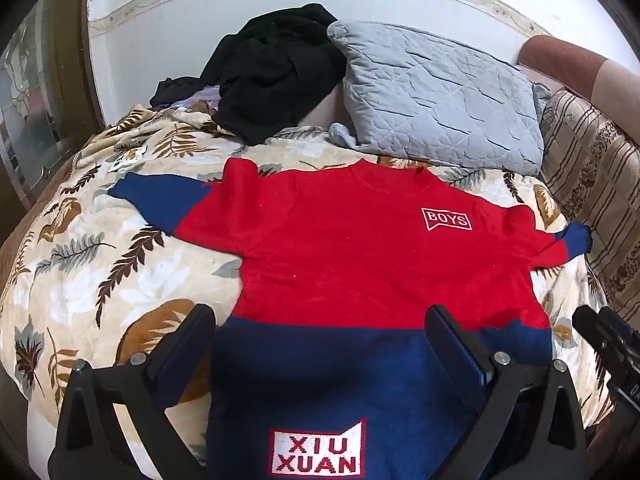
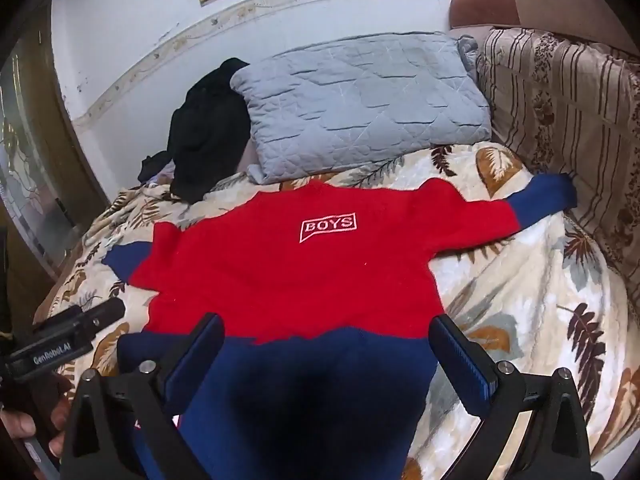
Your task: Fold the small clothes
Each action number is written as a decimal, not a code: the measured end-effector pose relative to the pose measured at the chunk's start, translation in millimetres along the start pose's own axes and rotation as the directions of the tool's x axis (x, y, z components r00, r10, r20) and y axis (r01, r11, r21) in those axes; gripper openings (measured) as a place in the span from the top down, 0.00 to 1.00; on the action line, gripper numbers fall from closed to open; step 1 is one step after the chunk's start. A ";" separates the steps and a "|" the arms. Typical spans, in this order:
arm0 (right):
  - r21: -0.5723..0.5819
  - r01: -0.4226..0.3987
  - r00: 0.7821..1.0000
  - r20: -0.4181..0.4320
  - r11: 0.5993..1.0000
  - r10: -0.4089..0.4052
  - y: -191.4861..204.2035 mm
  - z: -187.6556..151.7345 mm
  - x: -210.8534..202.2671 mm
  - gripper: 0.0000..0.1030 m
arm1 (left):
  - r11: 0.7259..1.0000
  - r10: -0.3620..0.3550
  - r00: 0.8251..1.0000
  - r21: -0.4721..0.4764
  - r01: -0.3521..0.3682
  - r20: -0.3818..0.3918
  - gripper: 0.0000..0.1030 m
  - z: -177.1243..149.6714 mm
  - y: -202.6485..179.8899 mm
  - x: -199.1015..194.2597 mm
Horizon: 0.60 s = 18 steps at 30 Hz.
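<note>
A red-and-navy knitted child's sweater (image 1: 360, 264) lay flat, sleeves spread, on the leaf-patterned beige blanket (image 1: 80, 248); left gripper (image 1: 320, 344) and right gripper (image 2: 326, 354) hovered, jaws spread wide, over its hem at 6 o'clock.

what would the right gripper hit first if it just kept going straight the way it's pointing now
Most likely the sweater. The right gripper is open and aimed along its spread-out body toward the collar, so it should meet the navy hem area first. Depth is unclear; if it passes above, the grey pillow is next.
</note>
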State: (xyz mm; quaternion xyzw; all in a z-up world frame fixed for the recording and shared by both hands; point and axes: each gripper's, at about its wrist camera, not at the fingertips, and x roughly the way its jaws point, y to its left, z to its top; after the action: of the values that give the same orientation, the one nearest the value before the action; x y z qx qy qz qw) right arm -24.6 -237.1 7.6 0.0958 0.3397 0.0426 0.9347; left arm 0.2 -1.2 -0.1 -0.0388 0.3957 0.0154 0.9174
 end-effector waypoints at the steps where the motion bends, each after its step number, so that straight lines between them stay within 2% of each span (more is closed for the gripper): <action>1: 0.002 0.004 1.000 0.001 1.000 -0.004 -2.0 2.1 -0.4 0.00 | 1.000 -0.001 1.000 0.003 0.001 0.001 0.00 -0.1 -1.0 0.1; 18: -0.017 -0.018 1.000 0.000 1.000 0.018 5.1 10.1 2.4 0.00 | 1.000 -0.006 1.000 0.011 0.006 0.000 0.00 -0.1 -1.6 1.2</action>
State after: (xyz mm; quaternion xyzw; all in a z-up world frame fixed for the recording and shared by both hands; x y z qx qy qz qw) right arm -16.3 -233.3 14.7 0.0910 0.3386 0.0538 0.9350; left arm 1.1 -2.9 -1.0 -0.0350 0.3956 0.0104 0.9177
